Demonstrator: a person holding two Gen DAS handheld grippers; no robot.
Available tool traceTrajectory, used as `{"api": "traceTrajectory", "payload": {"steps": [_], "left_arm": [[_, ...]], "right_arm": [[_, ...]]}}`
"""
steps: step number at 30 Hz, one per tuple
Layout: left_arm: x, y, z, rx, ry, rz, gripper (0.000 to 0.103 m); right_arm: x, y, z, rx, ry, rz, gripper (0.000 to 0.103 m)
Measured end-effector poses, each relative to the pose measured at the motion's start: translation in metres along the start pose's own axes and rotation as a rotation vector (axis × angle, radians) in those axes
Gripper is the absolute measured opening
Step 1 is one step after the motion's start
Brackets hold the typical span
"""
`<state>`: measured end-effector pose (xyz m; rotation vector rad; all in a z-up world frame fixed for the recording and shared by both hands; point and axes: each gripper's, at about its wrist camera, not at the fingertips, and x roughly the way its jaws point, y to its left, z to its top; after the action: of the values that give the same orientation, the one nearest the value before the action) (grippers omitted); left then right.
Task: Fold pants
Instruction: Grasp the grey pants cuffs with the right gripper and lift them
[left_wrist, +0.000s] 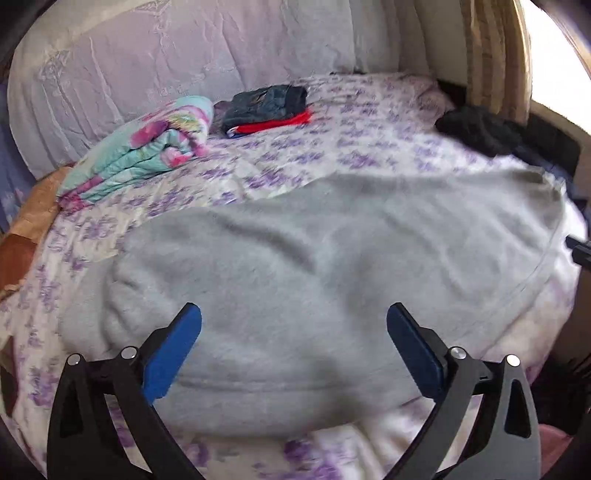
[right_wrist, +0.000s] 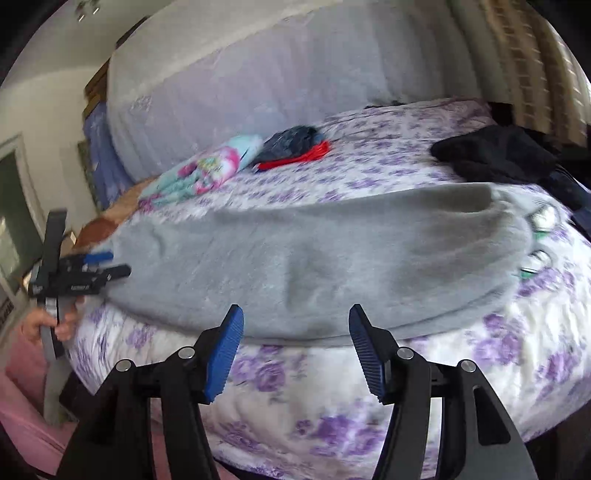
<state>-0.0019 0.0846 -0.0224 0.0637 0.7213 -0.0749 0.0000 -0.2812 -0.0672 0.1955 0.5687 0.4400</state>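
Grey fleece pants lie spread flat across the near part of the bed; they also show in the right wrist view. My left gripper is open, its blue pads just above the near end of the pants, holding nothing. It also shows in the right wrist view at the pants' left end. My right gripper is open and empty, hovering at the pants' near edge over the bed's front side.
The bed has a white sheet with purple flowers. A folded pastel blanket and a folded dark and red pile lie at the back. A black garment lies at the right. A large pale headboard cushion stands behind.
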Motion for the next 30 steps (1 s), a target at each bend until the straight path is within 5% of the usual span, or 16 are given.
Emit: {"api": "traceTrajectory", "payload": {"steps": [4, 9, 13, 21, 26, 30], "left_arm": [[0.012, -0.037, 0.021, -0.103, -0.035, -0.277, 0.098], [0.068, -0.093, 0.015, -0.166, 0.152, -0.426, 0.098], [0.065, -0.120, 0.003, -0.044, 0.115, -0.315, 0.098], [0.065, -0.114, -0.003, -0.039, 0.070, -0.336, 0.099], [0.064, -0.117, -0.004, -0.016, 0.049, -0.311, 0.099], [0.065, -0.124, -0.006, 0.010, 0.044, -0.273, 0.099]], "right_arm": [[-0.029, -0.063, 0.005, 0.288, -0.117, -0.097, 0.068], [-0.017, -0.108, 0.005, 0.482, -0.078, -0.155, 0.069], [0.005, -0.132, 0.002, 0.574, -0.036, -0.157, 0.071], [0.028, -0.158, 0.016, 0.644, -0.090, -0.092, 0.073], [0.032, -0.165, 0.018, 0.651, -0.110, -0.109, 0.062], [0.036, -0.164, 0.017, 0.615, -0.106, -0.147, 0.043]]}}
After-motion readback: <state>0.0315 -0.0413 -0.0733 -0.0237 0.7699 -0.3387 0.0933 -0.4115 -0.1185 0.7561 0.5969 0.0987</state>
